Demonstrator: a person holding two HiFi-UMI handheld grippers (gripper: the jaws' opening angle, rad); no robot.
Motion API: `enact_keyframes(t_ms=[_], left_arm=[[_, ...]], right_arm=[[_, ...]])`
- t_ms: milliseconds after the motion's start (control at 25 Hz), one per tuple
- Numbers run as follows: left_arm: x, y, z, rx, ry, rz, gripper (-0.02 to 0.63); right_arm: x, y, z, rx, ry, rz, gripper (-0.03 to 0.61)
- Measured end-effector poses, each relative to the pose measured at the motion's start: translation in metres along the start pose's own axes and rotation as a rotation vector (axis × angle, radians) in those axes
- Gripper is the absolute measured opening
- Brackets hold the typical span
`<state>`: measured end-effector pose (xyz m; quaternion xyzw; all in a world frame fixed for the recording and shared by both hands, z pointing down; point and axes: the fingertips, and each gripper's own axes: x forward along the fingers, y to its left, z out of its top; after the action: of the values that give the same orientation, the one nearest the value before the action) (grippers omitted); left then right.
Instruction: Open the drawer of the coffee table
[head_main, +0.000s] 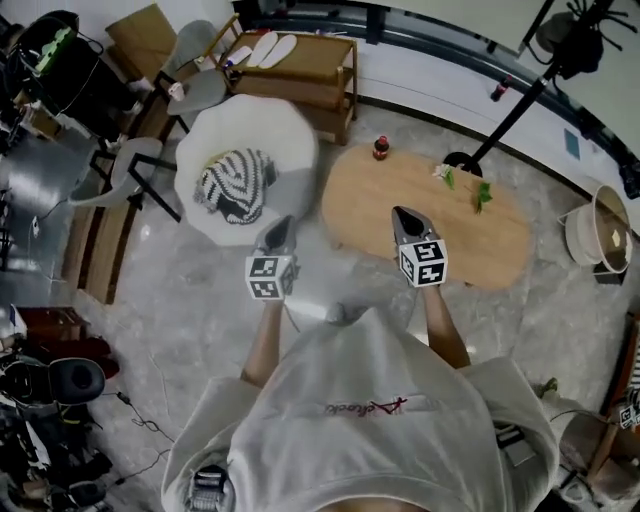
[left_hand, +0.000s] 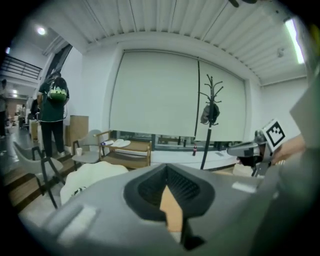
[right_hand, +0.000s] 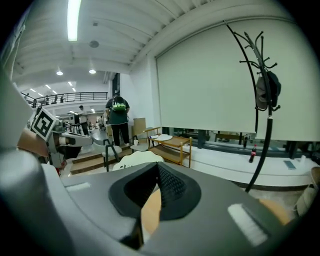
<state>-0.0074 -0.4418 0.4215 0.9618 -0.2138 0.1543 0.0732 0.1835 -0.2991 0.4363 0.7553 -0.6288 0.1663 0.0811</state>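
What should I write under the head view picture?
Left gripper and right gripper, both shut, held out before the coffee table and white chair.

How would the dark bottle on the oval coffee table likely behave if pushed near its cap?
The bottle stands upright on a narrow base, so a push near the cap would probably tip it. Its round body would then likely roll, and it stands near the edge of the coffee table, so it might fall off. Dark contents suggest some weight.
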Motion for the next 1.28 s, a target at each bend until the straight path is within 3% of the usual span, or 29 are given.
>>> enact_keyframes(t_ms=[400, 680, 920, 1280], left_arm=[[0.042, -0.044, 0.003, 0.049, 0.012, -0.256, 0.0], [0.051, -0.081, -0.01, 0.076, 0.045, -0.384, 0.0], [0.045, -0.097, -0.024, 0.097, 0.066, -0.429, 0.0], [0.044, -0.102, -0.043, 0.107, 0.119, -0.436, 0.0]], right_arm=[[-0.064, -0.024, -0.02, 0.068, 0.005, -0.258, 0.005], [-0.113, -0.03, -0.052, 0.12, 0.036, -0.384, 0.006], [-0.135, -0.025, -0.073, 0.151, 0.042, -0.427, 0.005], [-0.139, -0.022, -0.088, 0.18, 0.056, -0.416, 0.005]])
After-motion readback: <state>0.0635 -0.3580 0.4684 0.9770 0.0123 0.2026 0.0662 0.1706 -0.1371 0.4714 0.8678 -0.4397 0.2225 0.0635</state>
